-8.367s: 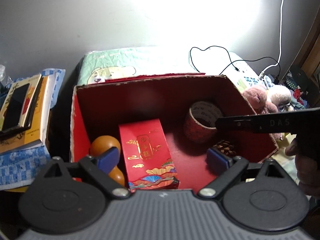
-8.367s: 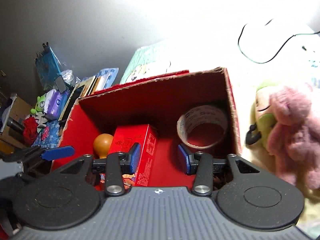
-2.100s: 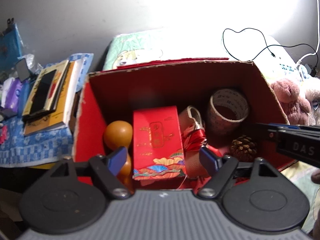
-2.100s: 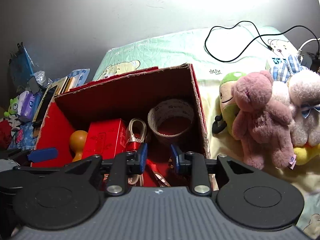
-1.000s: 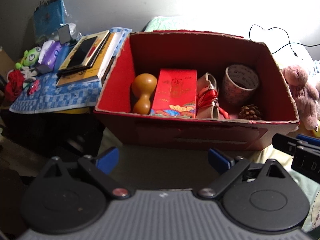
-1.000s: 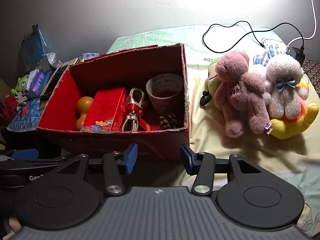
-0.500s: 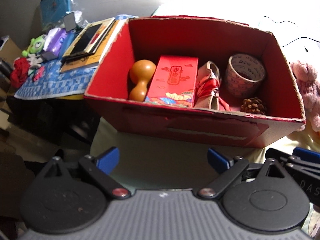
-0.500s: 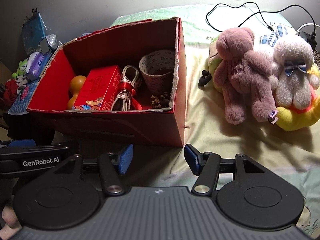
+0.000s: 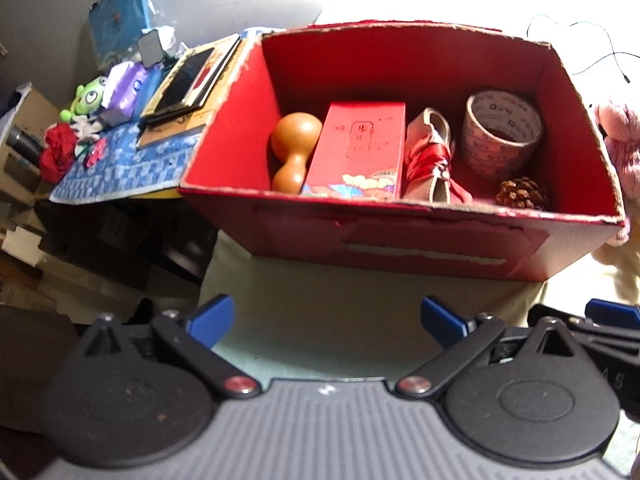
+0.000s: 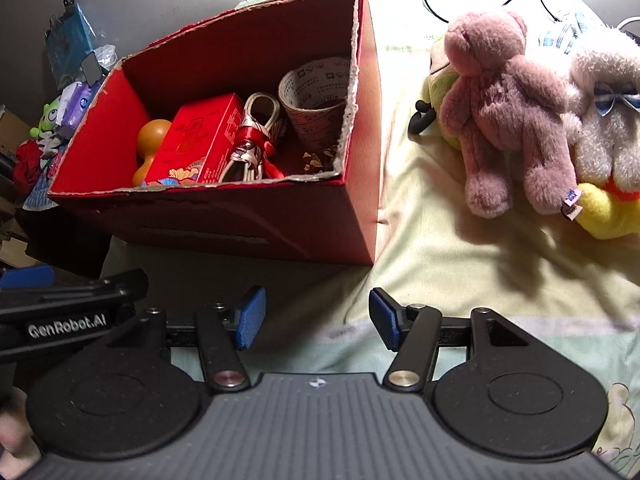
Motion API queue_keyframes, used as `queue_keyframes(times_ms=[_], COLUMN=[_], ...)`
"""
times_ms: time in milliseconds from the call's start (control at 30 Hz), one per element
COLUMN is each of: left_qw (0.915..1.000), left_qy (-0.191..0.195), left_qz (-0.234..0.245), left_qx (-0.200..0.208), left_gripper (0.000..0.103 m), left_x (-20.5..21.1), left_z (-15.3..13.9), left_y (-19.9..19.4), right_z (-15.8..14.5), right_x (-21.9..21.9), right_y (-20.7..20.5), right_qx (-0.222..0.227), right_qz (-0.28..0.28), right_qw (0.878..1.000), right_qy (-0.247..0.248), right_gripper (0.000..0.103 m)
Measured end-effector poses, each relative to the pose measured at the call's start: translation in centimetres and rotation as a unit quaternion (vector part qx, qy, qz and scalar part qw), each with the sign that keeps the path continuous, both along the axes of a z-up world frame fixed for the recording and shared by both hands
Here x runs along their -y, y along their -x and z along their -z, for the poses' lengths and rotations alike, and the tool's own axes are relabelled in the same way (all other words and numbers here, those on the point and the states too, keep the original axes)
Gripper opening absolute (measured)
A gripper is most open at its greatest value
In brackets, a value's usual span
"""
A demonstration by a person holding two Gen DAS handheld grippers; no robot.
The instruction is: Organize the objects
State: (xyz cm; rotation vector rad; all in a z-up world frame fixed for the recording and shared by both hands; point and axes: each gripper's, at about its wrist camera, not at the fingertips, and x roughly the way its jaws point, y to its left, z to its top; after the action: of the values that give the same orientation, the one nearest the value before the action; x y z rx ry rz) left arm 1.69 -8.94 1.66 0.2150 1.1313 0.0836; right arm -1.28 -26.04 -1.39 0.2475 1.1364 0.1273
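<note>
the open red cardboard box (image 9: 400, 236) sits just ahead of both grippers. the left gripper (image 9: 326, 320) is opening wide, empty. the right gripper (image 10: 316, 318) is open, empty, nearer the pink plush bear (image 10: 508, 108).

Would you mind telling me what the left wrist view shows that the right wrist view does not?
Only the left wrist view shows the stacked books on the blue cloth. Only the right wrist view shows the whole pink teddy bear, the white plush and the yellow plush. Both show the red box holding the gourd, red packet, tape roll and pine cone.
</note>
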Motion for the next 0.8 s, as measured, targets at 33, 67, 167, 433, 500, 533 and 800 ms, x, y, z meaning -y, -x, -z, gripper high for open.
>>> queue_keyframes(times_ms=[33,67,167,433,500,533,800], left_qw=[1.0000,1.0000,0.9998,0.9984,0.9980,0.9977,0.9944], left_qy=[0.001,0.002,0.008,0.016,0.016,0.016,0.039], left_qz=[0.001,0.004,0.015,0.053,0.061,0.065,0.098], left_qx=[-0.001,-0.004,-0.006,0.009,0.010,0.010,0.003], left_gripper=[0.101,0.101,0.101,0.101,0.101,0.101,0.101], left_x=[0.0,-0.1,-0.2,-0.6,-0.9,-1.0,-1.6], left_z=[-0.1,-0.1,-0.6,-2.6,-2.8,-2.9,-2.7], left_y=[-0.1,-0.3,-0.7,-2.5,-2.9,-3.1,-4.7], right_z=[0.0,-0.1,-0.6,-2.0,-2.2,-2.3,-2.0], right_x=[0.0,0.0,-0.1,-1.2,-1.5,-1.6,-1.5], right_y=[-0.1,-0.2,-0.3,-0.4,-0.5,-0.6,-0.5], right_qx=[-0.001,-0.003,-0.004,0.004,0.008,0.010,0.011], right_qz=[0.005,0.010,0.023,0.052,0.056,0.057,0.099], right_qw=[1.000,1.000,1.000,0.998,0.998,0.998,0.995], right_qy=[0.002,0.004,0.011,0.036,0.039,0.039,0.030], right_gripper=[0.060,0.060,0.060,0.062,0.063,0.063,0.065])
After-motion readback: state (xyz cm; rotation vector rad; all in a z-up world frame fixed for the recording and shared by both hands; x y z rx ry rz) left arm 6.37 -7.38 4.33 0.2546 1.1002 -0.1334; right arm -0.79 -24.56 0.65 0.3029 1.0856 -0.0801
